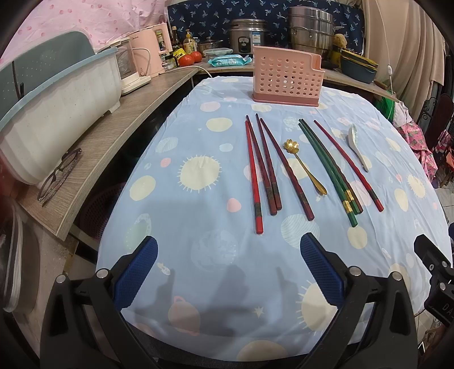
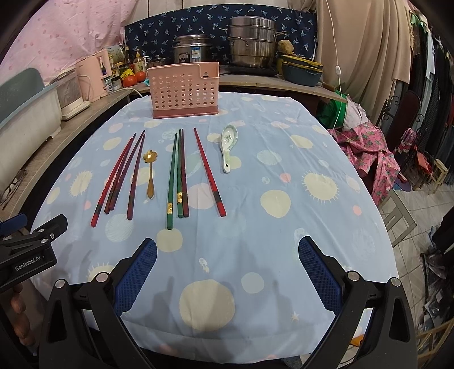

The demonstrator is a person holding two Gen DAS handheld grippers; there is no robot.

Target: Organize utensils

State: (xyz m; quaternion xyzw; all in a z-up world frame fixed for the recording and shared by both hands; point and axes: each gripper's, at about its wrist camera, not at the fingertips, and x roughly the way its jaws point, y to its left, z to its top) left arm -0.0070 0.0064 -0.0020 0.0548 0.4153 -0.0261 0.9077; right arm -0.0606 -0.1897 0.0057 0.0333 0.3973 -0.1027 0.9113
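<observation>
Left wrist view: the left gripper [image 1: 228, 259] is held spread wide and empty above the tablecloth [image 1: 176, 221] — as is the right gripper [image 2: 227, 259]. Chopsticks [image 1: 262, 167], a gold spoon [image 1: 305, 167] and a ceramic spoon [image 1: 359, 147] are laid flat before the pink holder [image 1: 286, 76].

A wooden shelf [image 1: 119, 119] wraps the left and far sides of the worktop [image 2: 255, 198], which wears a pale blue planet-print cloth. Behind the shelf hang pink fabric [image 1: 93, 20] and navy patterned cloth [image 2: 176, 22]; right of it, beige curtains [image 2: 360, 48] fall above a tiled floor [image 2: 411, 252].
</observation>
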